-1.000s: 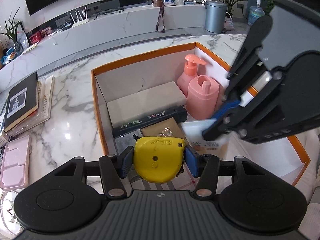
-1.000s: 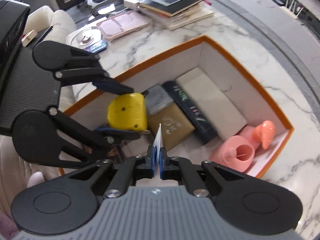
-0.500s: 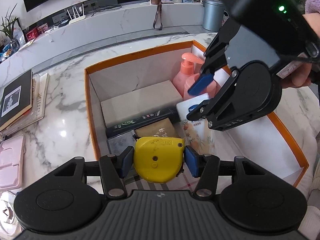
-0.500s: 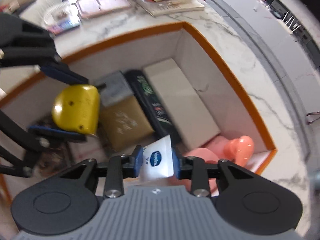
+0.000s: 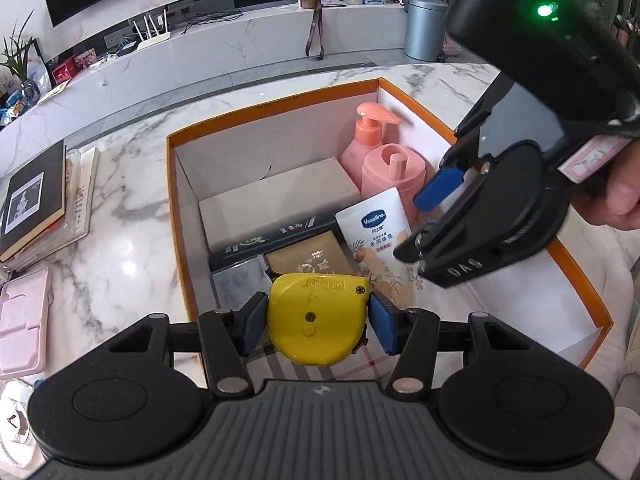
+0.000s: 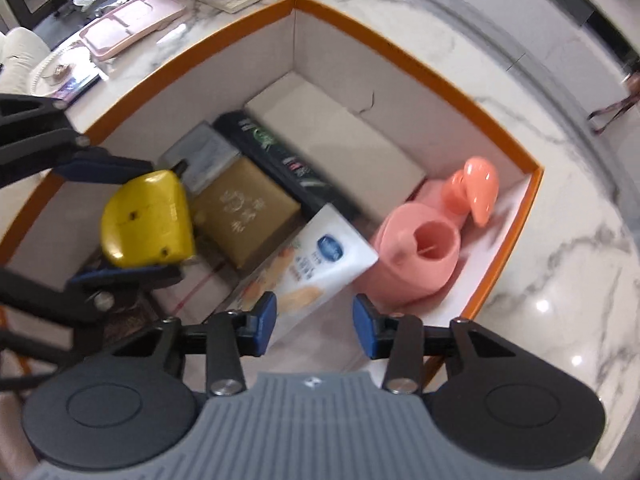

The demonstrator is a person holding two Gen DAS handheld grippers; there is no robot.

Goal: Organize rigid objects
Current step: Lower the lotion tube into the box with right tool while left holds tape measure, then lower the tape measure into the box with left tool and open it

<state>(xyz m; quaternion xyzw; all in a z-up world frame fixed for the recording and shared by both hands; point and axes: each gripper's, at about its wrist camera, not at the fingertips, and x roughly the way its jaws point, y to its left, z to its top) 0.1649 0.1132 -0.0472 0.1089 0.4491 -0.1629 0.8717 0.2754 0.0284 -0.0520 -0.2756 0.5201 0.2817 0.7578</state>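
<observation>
My left gripper [image 5: 318,320] is shut on a yellow tape measure [image 5: 316,320] and holds it over the near end of an orange-rimmed white box [image 5: 272,106]. The right wrist view shows the same tape measure [image 6: 146,220] at the left. My right gripper [image 6: 314,320] hangs over the box's right side with its jaws opening. A white Vaseline tube [image 6: 320,264] lies slanted in the box just below and past the pads, which do not press on it. In the left wrist view the tube [image 5: 378,236] leans beside a pink bottle [image 5: 394,176].
Inside the box lie a white carton [image 5: 280,204], a black carton [image 5: 276,238], a gold packet [image 5: 308,254] and a pink pump bottle [image 5: 366,140]. Books [image 5: 32,200] and a pink case [image 5: 22,320] sit on the marble top to the left. A person's hand [image 5: 616,196] holds the right gripper.
The right gripper went from shut on the thin edge of the white tube to open. It sank and rolled, and the tube now rests in the box. The left gripper kept still.
</observation>
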